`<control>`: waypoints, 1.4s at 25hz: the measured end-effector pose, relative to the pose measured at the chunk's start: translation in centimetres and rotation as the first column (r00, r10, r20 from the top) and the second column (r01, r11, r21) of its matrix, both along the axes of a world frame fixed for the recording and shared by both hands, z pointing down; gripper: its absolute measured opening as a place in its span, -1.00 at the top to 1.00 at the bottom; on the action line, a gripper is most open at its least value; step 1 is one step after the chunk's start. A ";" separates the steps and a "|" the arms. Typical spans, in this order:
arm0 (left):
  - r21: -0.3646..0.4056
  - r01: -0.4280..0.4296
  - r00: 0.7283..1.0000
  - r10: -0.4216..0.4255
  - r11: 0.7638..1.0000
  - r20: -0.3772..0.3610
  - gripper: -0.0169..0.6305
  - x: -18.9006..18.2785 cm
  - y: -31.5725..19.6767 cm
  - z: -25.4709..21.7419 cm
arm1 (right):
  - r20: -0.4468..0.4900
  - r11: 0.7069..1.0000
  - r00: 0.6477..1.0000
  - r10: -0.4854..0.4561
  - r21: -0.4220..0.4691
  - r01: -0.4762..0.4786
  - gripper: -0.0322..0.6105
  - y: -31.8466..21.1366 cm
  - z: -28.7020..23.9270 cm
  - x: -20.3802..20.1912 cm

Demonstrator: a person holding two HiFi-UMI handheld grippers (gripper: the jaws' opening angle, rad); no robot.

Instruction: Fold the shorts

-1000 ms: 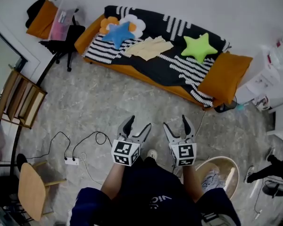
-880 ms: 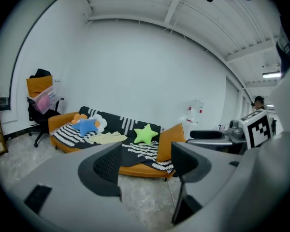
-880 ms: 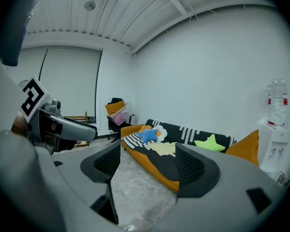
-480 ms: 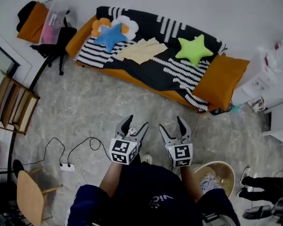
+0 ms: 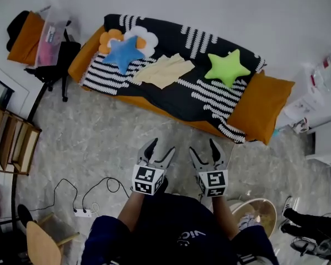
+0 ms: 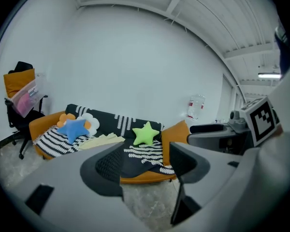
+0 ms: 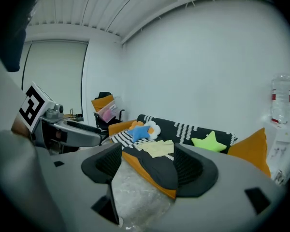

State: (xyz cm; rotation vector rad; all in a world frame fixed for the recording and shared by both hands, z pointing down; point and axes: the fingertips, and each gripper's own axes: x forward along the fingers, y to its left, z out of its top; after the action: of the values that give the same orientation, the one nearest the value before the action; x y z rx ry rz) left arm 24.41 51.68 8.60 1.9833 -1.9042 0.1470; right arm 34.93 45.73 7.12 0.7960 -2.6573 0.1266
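While you hold both grippers level over the grey marbled floor (image 5: 99, 131), note the containers first: a translucent plastic bin (image 5: 47, 32) rests on the black office chair (image 5: 58, 65) at the upper left, beside an orange cloth (image 5: 23, 37), and holds pink contents that cannot be identified. A round, pale basin (image 5: 269, 207) stands on the floor just right of your right arm; a light, crumpled item lies in it, too hidden to name. The left gripper (image 5: 161, 148) has its jaws released and spread; they have just been closing slightly, and nothing stands between them. The right gripper (image 5: 203, 148) likewise has its jaws apart and grasps nothing; its ribbed black pads face each other across bare floor. The shorts (image 5: 164, 70) lie well apart from both grippers, on the seat of the orange sofa (image 5: 154, 101). They are pale yellow, soft and loosely spread, with an uneven outline. They rest on a black knitted blanket (image 5: 176, 90) marked with white stripes. A blue star-shaped cushion (image 5: 121, 51) lies just left of the shorts, overlapping a white and orange flower-shaped cushion (image 5: 142, 36). A green star-shaped cushion (image 5: 227, 67) lies to their right. A plump orange pillow (image 5: 263, 108) fills the right end of the sofa. A white power strip (image 5: 83, 212) with looped black cables lies on the floor at your left, near a wooden chair (image 5: 41, 248).
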 end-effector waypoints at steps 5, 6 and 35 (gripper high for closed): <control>0.011 -0.041 0.999 0.041 0.999 0.006 0.05 -3.7 -2.9 0.0 | -0.016 0.999 0.999 0.043 -0.003 -0.043 -0.13 -2.1 0.6 -3.1; 0.011 -0.046 0.999 0.046 0.999 0.007 0.05 -4.4 -3.4 0.0 | -0.021 0.999 0.999 0.046 0.000 -0.046 -0.13 -2.4 0.7 -3.7; -0.140 0.155 0.985 -0.163 0.978 -0.047 0.08 -15.0 -21.9 3.4 | -0.106 0.984 0.981 -0.163 -0.087 0.154 -0.06 -26.6 3.5 -16.3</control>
State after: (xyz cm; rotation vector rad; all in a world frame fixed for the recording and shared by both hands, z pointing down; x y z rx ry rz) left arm 9.38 29.76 11.98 1.7207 -1.9517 0.1677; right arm 18.60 19.10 10.60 0.5471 -2.5792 0.1389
